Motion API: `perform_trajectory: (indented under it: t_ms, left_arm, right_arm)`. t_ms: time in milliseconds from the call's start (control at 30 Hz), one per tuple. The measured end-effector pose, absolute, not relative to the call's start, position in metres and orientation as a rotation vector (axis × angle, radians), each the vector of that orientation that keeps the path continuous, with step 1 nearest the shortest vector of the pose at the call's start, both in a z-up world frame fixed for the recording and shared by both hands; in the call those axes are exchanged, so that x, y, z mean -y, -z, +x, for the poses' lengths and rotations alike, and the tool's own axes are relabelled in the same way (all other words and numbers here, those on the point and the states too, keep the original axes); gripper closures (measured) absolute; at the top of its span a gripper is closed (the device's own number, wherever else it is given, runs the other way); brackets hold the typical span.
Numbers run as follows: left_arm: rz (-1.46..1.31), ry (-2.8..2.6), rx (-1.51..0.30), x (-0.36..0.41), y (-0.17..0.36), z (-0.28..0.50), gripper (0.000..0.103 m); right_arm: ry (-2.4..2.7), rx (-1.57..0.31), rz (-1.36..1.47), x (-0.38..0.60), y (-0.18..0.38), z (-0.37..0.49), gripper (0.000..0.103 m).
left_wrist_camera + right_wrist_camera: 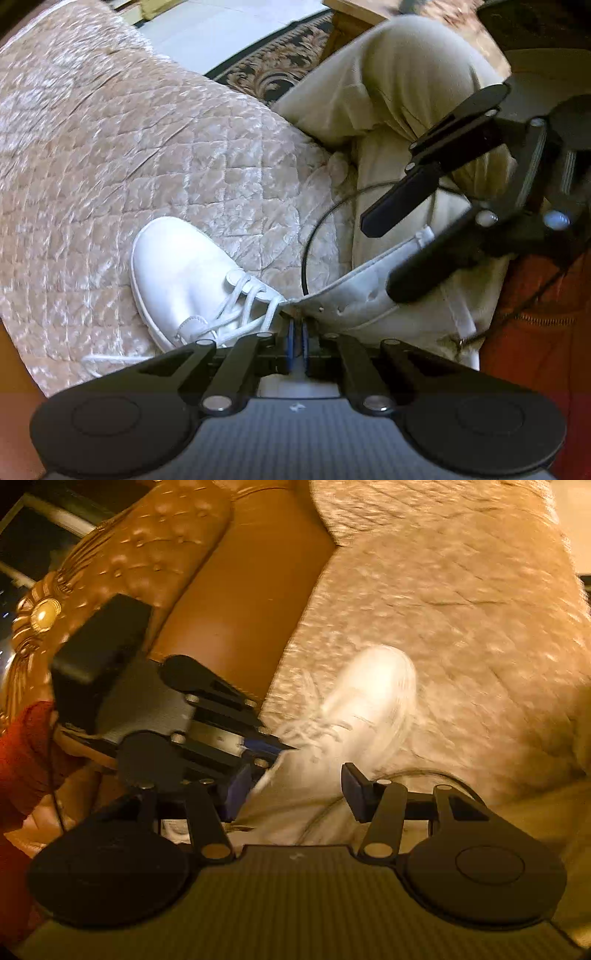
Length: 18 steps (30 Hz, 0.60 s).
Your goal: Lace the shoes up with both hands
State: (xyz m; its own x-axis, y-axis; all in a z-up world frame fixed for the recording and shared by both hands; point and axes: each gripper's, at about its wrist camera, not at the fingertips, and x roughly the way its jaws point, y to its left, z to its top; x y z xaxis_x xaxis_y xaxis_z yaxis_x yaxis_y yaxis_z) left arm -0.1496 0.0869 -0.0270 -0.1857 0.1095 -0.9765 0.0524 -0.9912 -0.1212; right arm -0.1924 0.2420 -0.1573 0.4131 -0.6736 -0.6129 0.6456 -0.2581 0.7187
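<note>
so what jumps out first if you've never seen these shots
The white shoe on the quilted beige cover, its laces loosely crossed. The left gripper is shut at the shoe's lace area, while the right gripper hangs open above its tongue.

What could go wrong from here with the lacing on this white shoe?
1. The left gripper is shut right at the shoe's laces; a hard tug might shift the shoe on the quilted cover.
2. The right gripper is open and holds nothing, so one lace end lies loose and could slip out of reach.
3. A thin black cable loops near the shoe and might snag.
</note>
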Motion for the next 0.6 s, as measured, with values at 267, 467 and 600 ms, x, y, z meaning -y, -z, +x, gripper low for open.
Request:
perform_trajectory:
  t_ms: [267, 467, 600]
  left_arm:
    - [-2.039, -2.295, 0.057, -0.097, 0.023, -0.159, 0.092]
    - [-2.074, -2.209, -0.028, -0.101, 0.020, -0.164, 0.084]
    - [-2.104, -2.161, -0.031, -0.100, 0.023, -0.169, 0.084]
  right_arm:
    - [1.221, 0.116, 1.407, -0.255, 0.176, -0.203, 0.042]
    - [1.209, 0.113, 1.401, -0.254, 0.177, -0.203, 0.040]
    - [1.206, 0.111, 1.390, -0.252, 0.178, -0.202, 0.039]
